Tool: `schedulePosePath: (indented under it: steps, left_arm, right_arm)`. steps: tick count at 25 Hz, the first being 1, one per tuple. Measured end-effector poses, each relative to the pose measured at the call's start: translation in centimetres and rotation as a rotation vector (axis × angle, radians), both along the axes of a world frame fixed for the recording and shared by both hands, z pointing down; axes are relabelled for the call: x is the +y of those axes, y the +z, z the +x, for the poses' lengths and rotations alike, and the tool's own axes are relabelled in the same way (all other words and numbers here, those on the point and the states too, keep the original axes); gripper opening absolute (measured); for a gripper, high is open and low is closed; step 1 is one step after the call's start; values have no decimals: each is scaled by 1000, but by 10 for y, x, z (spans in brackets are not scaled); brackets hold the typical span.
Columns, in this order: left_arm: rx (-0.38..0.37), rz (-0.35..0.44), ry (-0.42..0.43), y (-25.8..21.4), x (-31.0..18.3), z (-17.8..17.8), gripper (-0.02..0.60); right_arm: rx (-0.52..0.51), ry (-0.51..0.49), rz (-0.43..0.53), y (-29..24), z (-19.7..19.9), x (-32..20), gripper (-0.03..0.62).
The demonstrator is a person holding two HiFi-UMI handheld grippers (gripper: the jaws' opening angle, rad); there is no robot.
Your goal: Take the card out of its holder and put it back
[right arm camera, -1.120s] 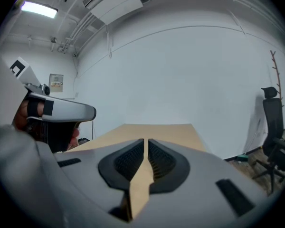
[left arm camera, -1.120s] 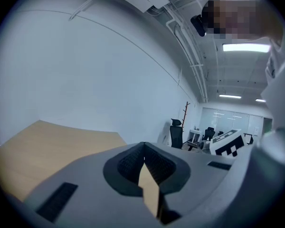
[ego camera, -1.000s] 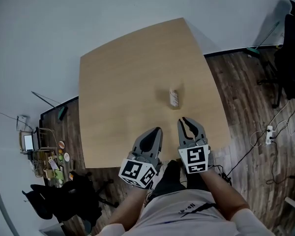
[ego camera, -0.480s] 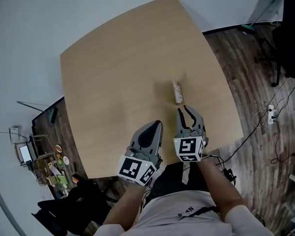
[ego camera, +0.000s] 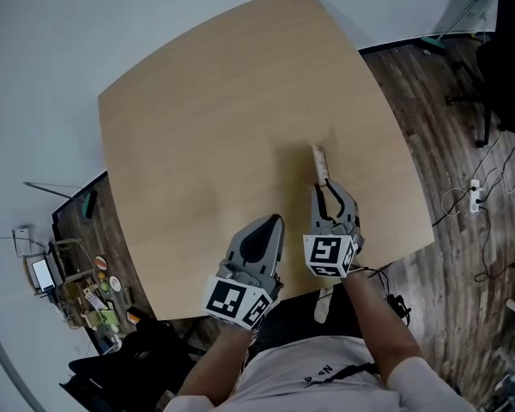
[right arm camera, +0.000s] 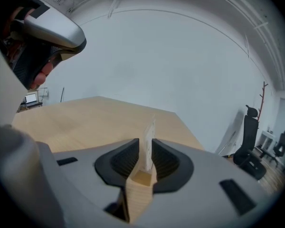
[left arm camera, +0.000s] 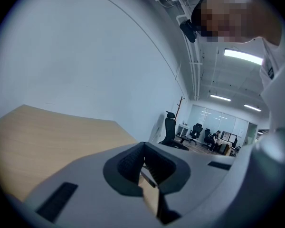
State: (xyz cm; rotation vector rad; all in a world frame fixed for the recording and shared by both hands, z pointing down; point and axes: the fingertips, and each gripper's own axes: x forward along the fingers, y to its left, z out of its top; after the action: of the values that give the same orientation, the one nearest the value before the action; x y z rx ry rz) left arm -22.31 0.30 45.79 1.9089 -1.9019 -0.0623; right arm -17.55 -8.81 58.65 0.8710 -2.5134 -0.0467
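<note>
A narrow wooden card holder with a pale card standing in it lies on the tan table, right of centre. My right gripper is open, its fingertips reaching the holder's near end. In the right gripper view the card stands upright between the two dark pads, and the wooden holder fills the gap beneath them; I cannot tell whether the pads touch it. My left gripper hovers over the table's near edge, shut and holding nothing. Its tips meet in the left gripper view.
The table's near edge runs just under both grippers. Black chairs and a power strip with cables are on the wood floor to the right. Clutter sits on the floor at the left. A white wall stands behind the table.
My right gripper has moved forward until its jaws straddle the holder's near end. The left gripper has stayed near the table edge. The head view has shifted a little.
</note>
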Motion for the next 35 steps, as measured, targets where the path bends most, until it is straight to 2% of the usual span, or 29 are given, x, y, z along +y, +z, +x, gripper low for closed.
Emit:
schedulePosePath:
  steps: [8,19,27,35]
  left_arm:
    - [13,-15,-1,15,5,-5,12]
    - [6,2,2,7,4,-1,12]
    - [28,35,9,-13,1,3,12]
    - [14,69,0,-53,-4,25,12]
  right_arm:
    - [7,42,49,-2,0,-4,29]
    - [-51,56,49,-34,6,-10,25]
    - [-124,34,47,-93,7,-10,25]
    - [-206,-21,24,-169,31,1,25]
